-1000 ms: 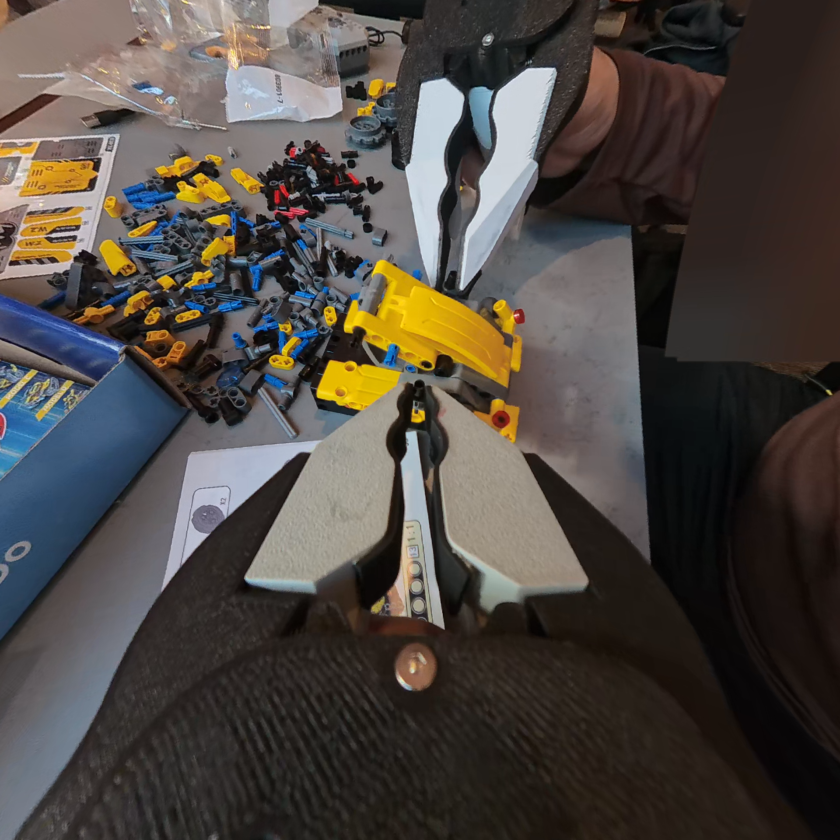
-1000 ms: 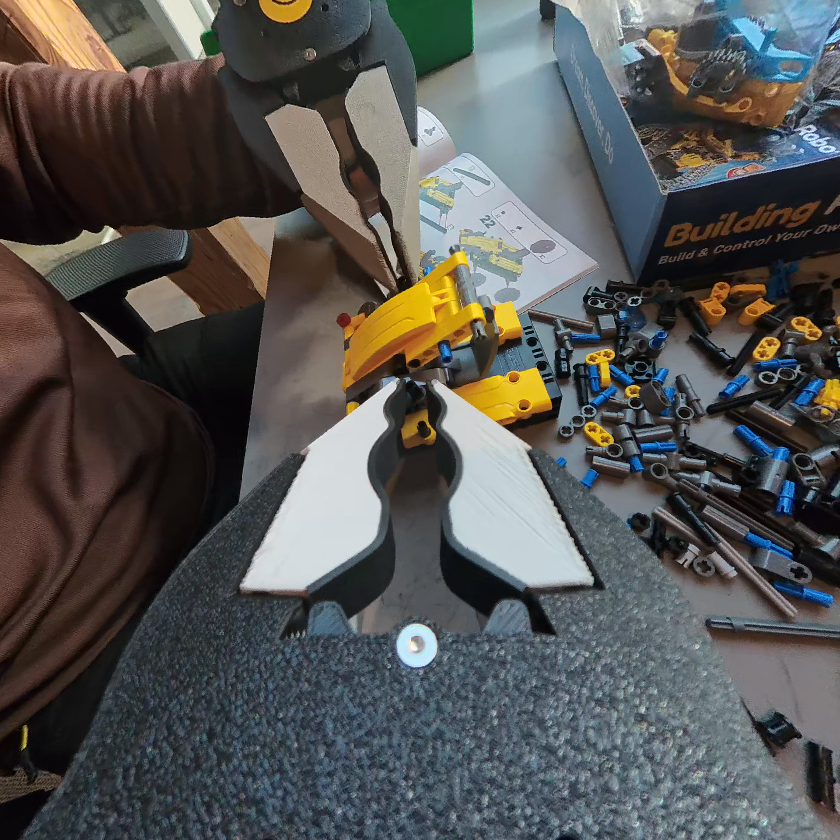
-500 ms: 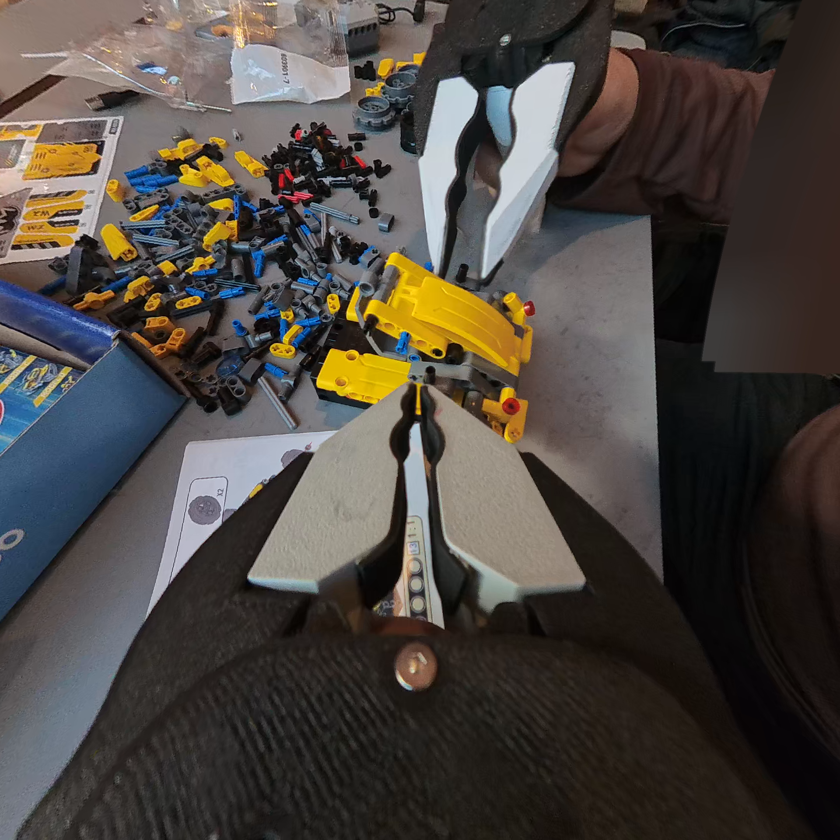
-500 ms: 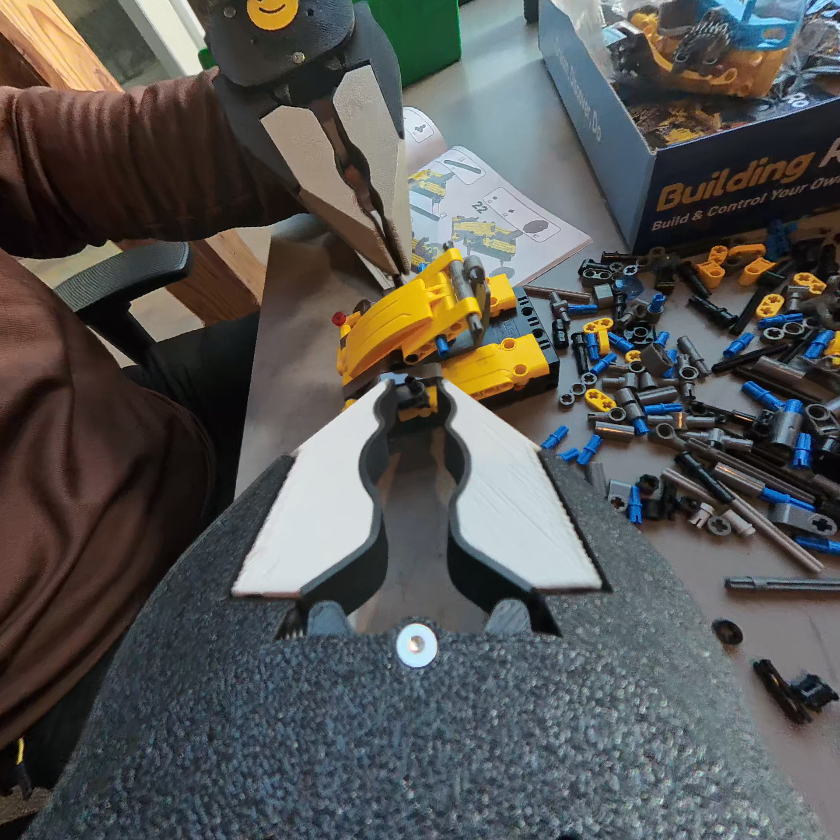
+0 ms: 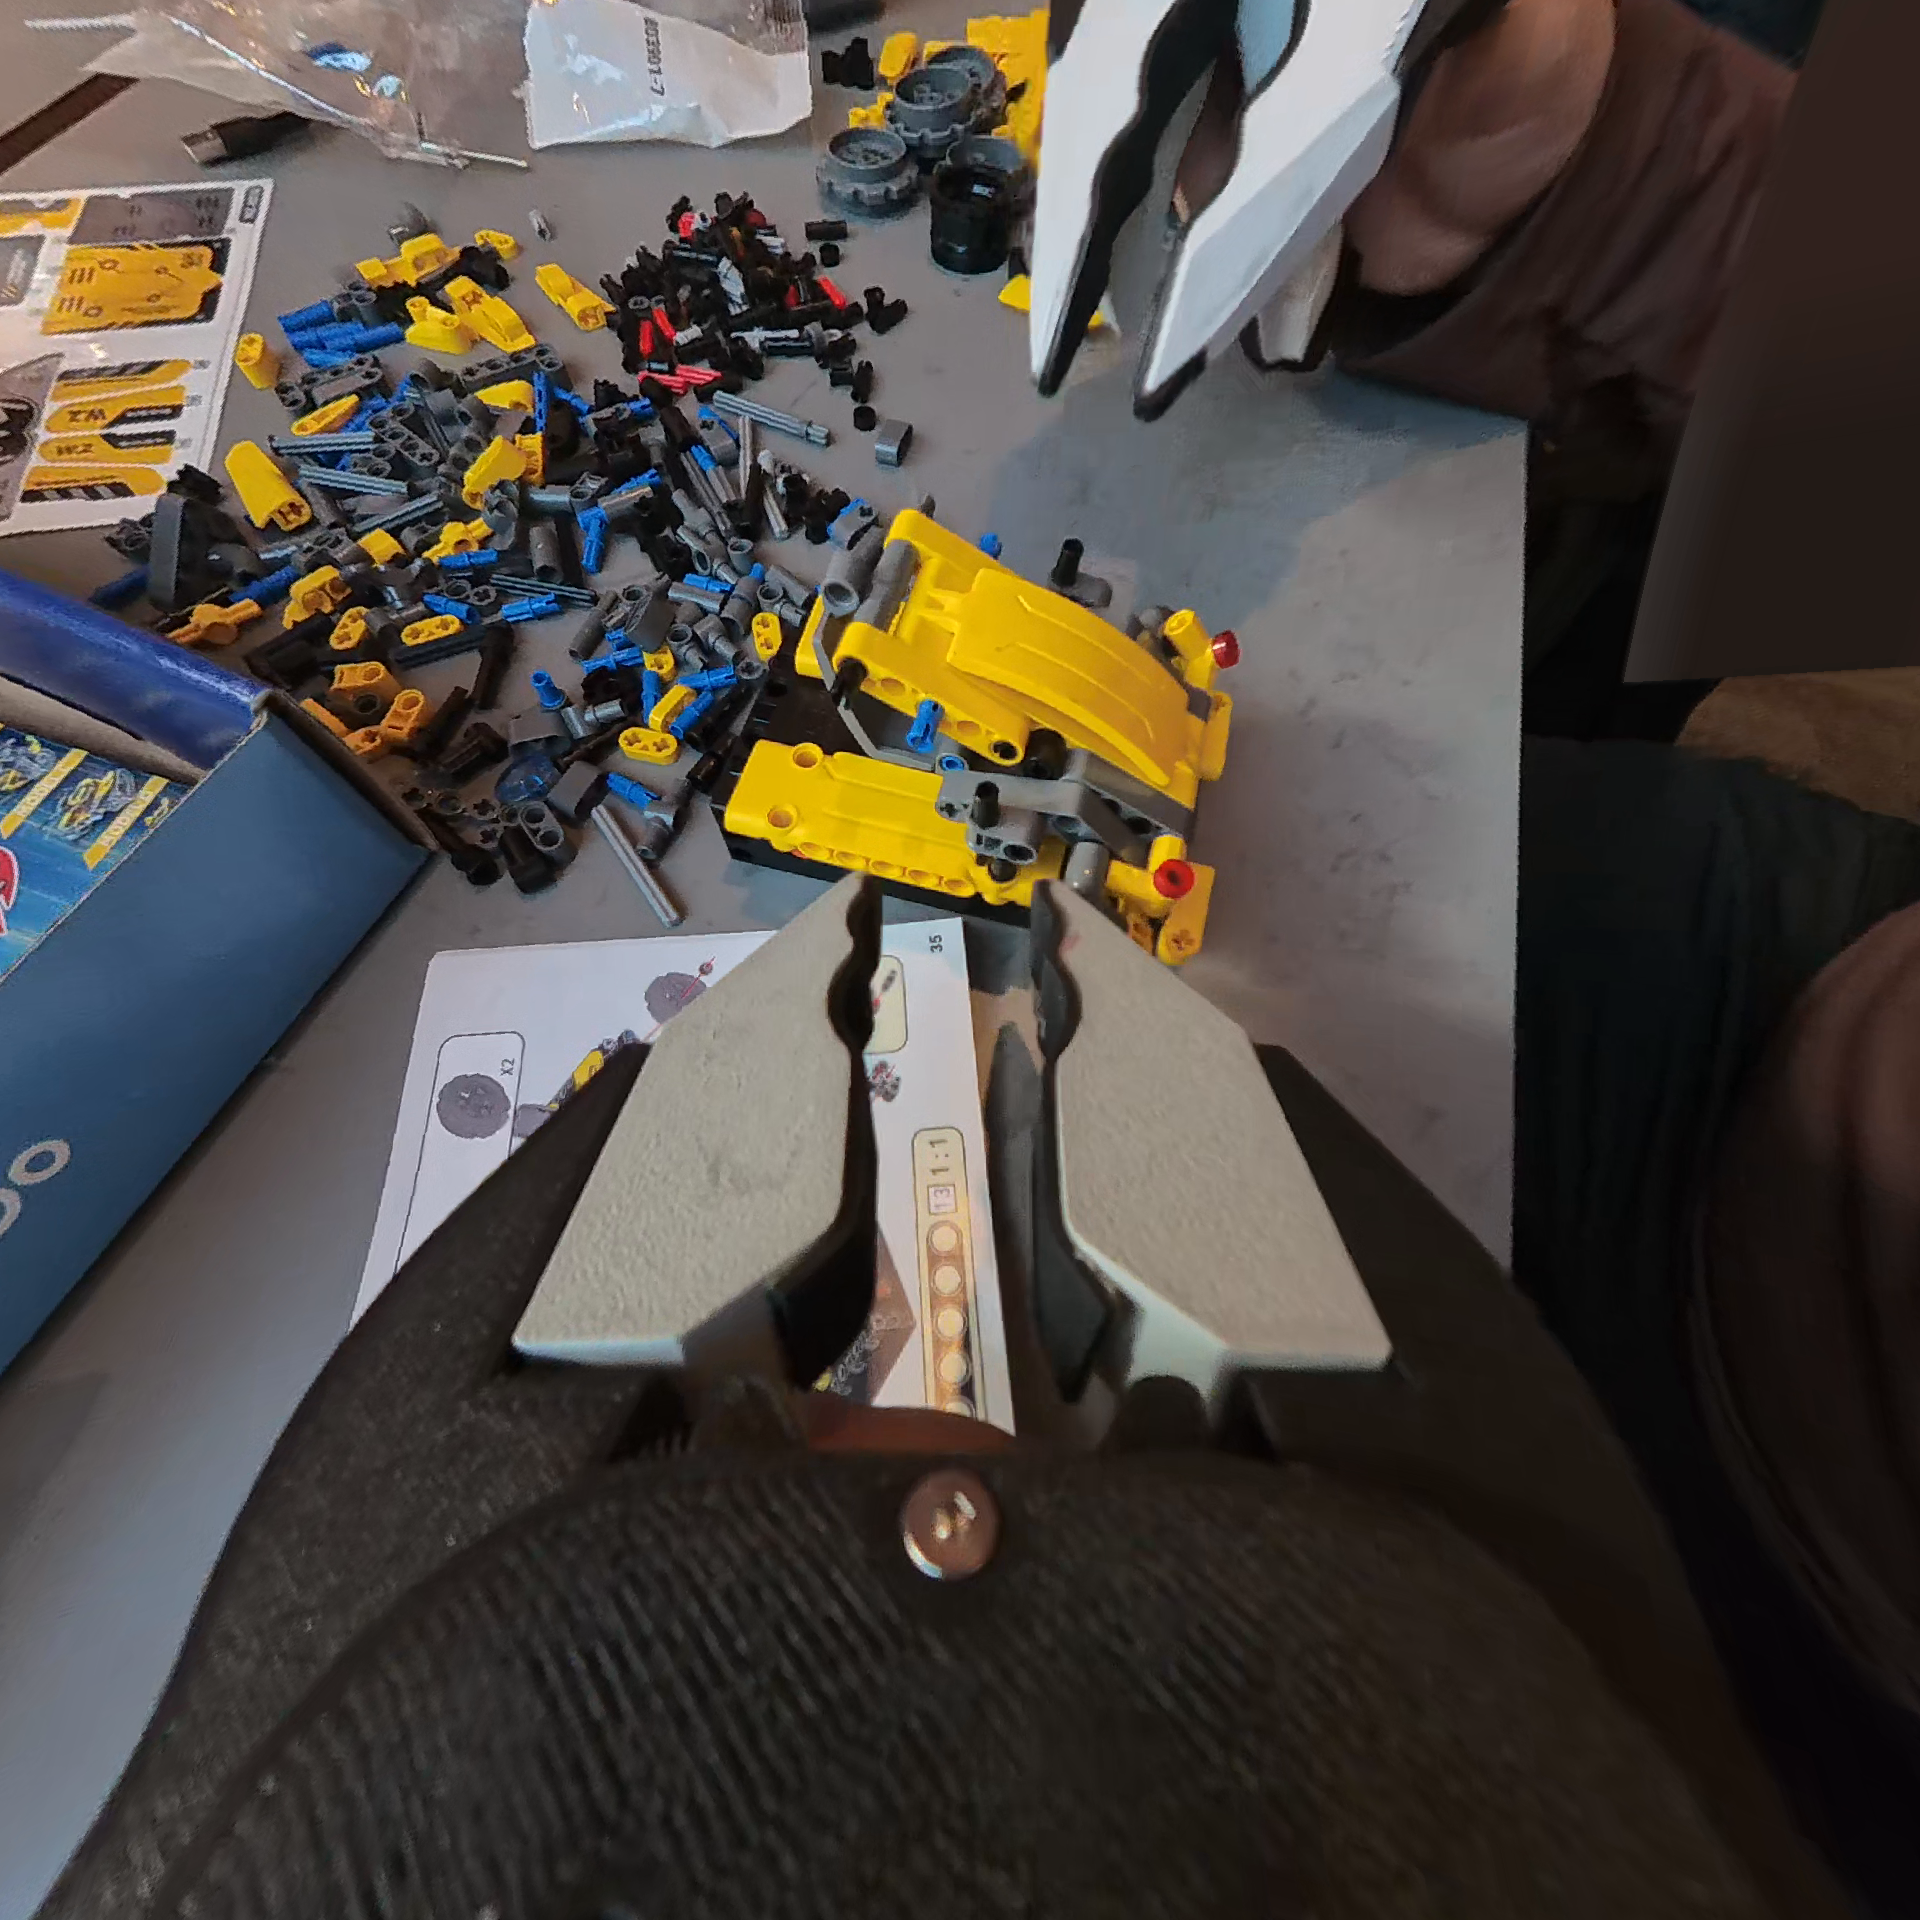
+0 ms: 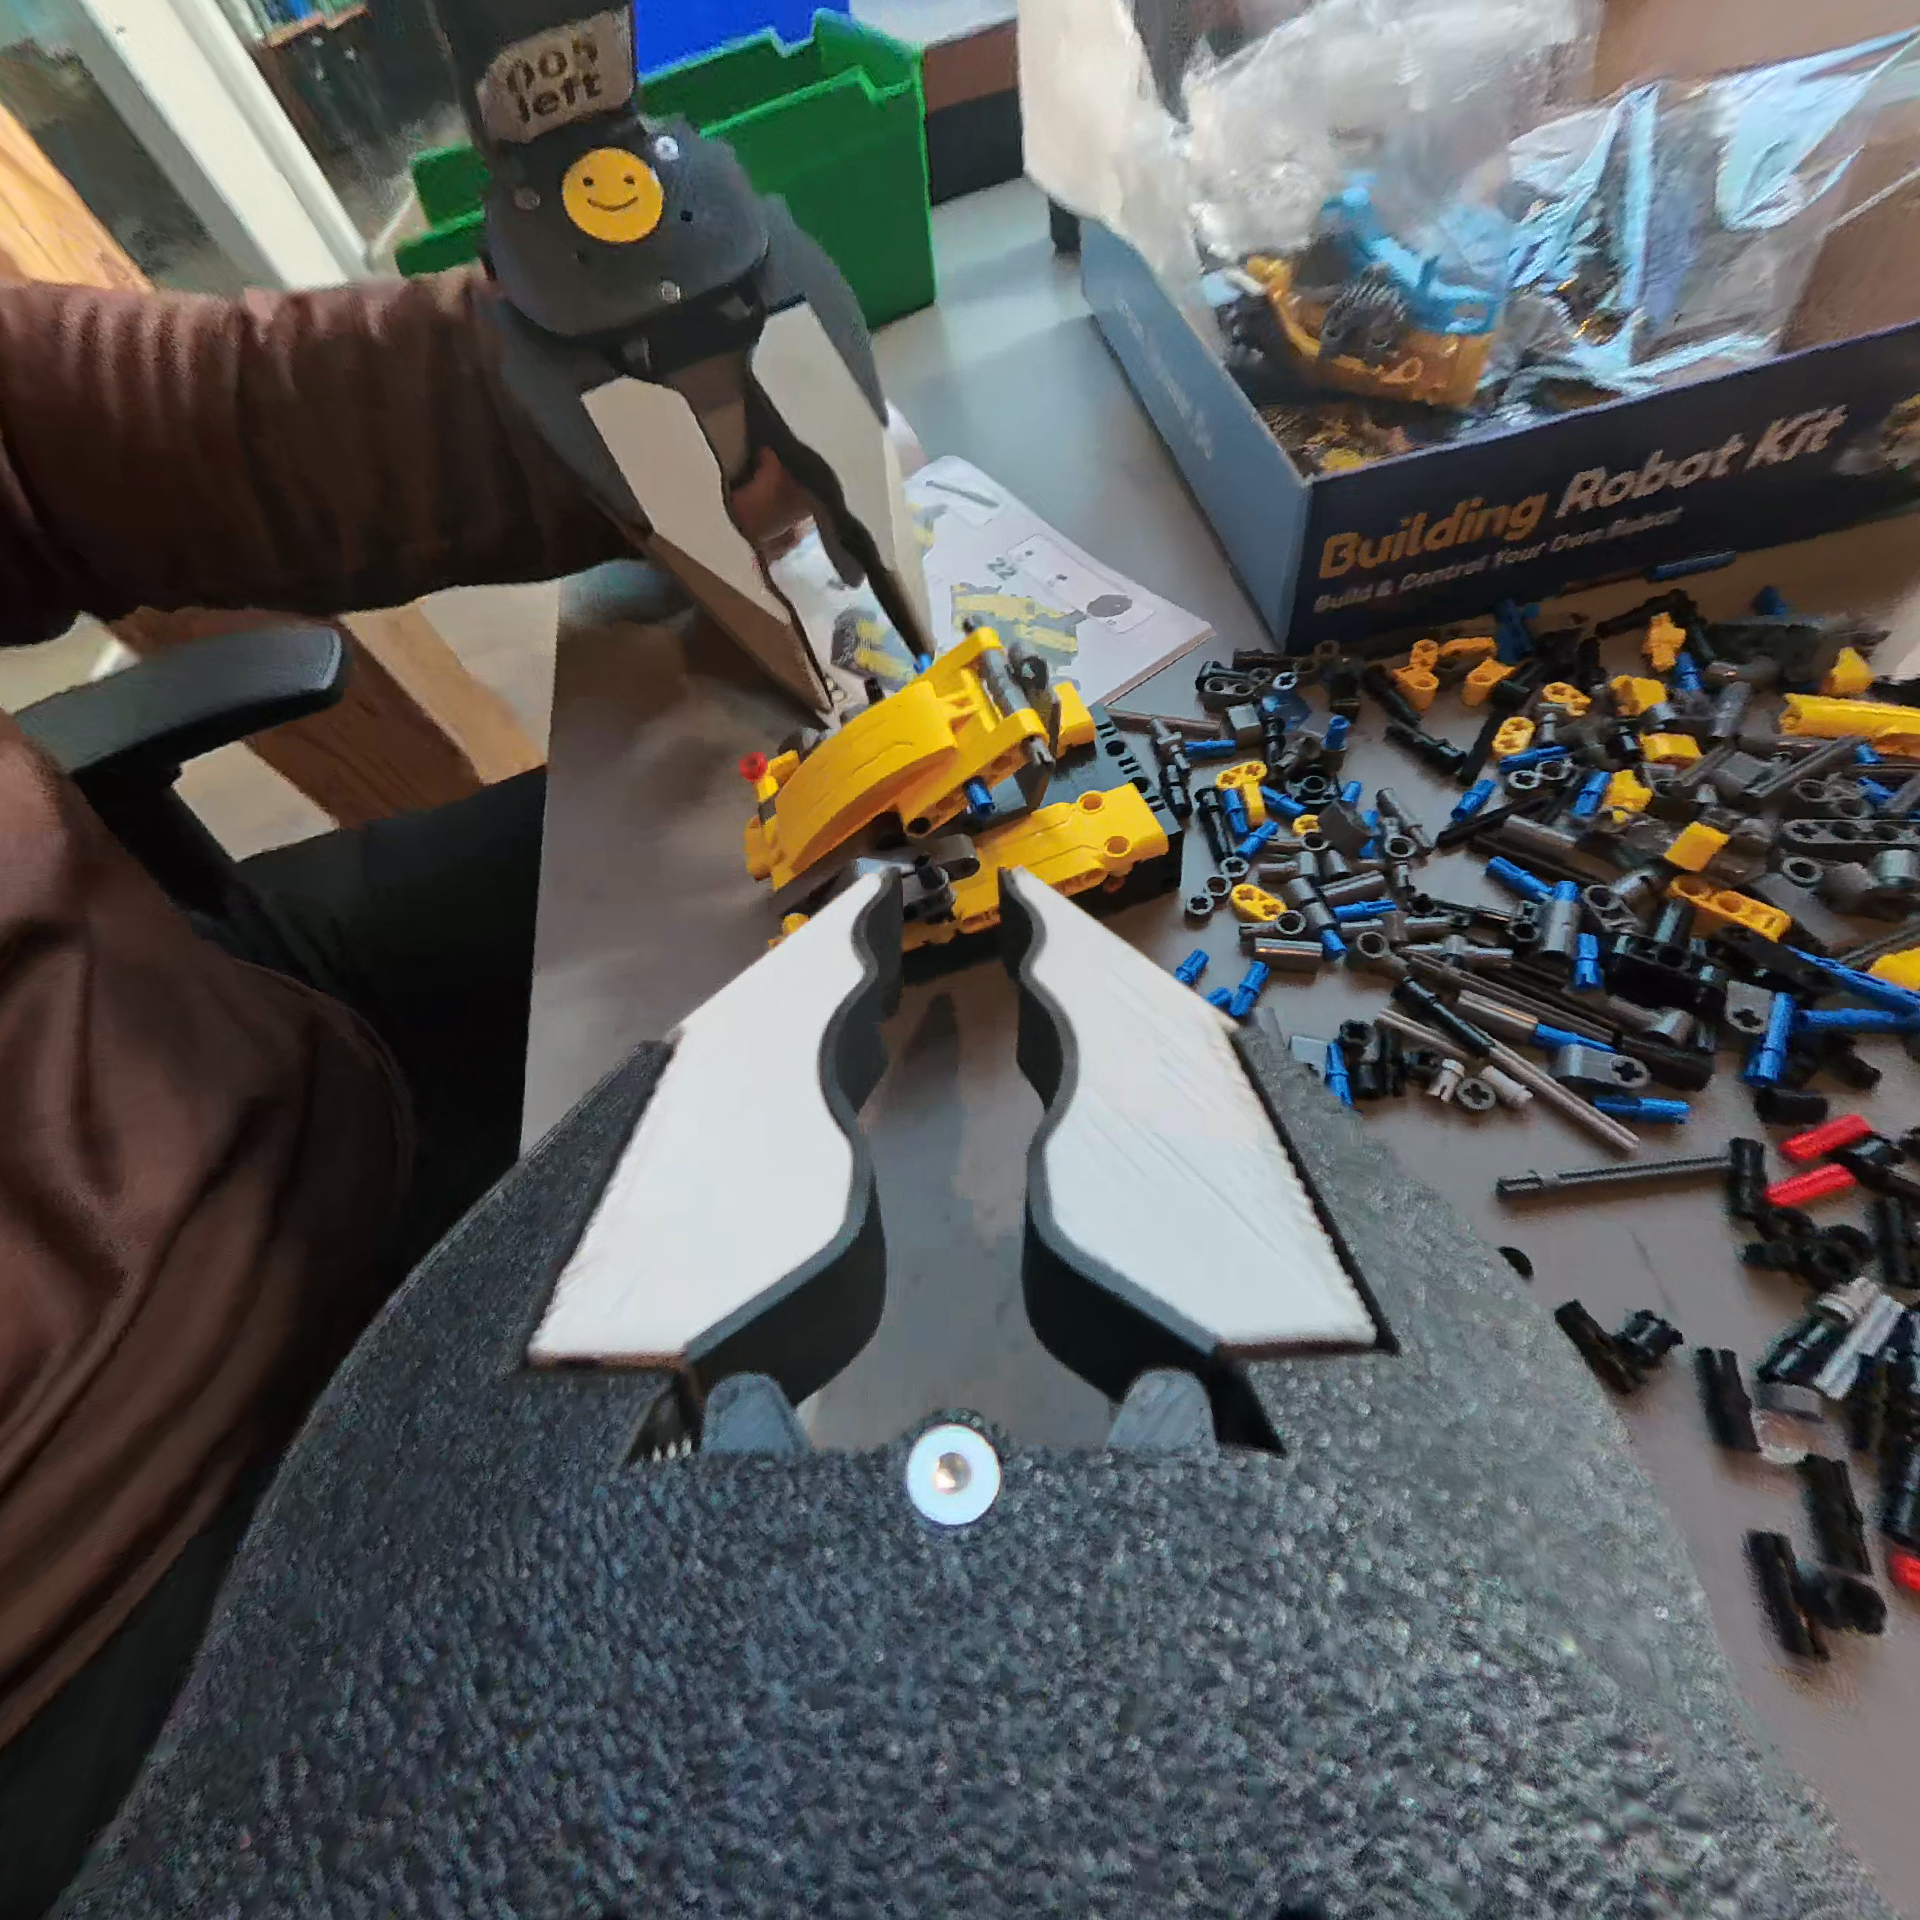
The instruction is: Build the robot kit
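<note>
- While both claws are sitting parted and empty, left claw (image 5: 951,914) is hovering just off the near side of the yellow brick vehicle (image 5: 1013,727); right claw (image 5: 1101,384) is hanging above the counter (image 5: 1351,623) behind it, touching nothing.
- Vehicle is resting by the counter's edge: a sideways nudge from a claw tip is likely pushing it off, I reckon.
- Loose brick parts (image 5: 499,551) are crowding its far side; a sweep risks scattering them.
- Instruction sheet (image 5: 582,997) is lying under the left claw and could snag.
- Grey counter; blue kit box (image 6: 1558,499), green bin (image 6: 831,156), chair armrest (image 6: 177,686).

Dim indoor light, wide-angle distortion, slight blur
</note>
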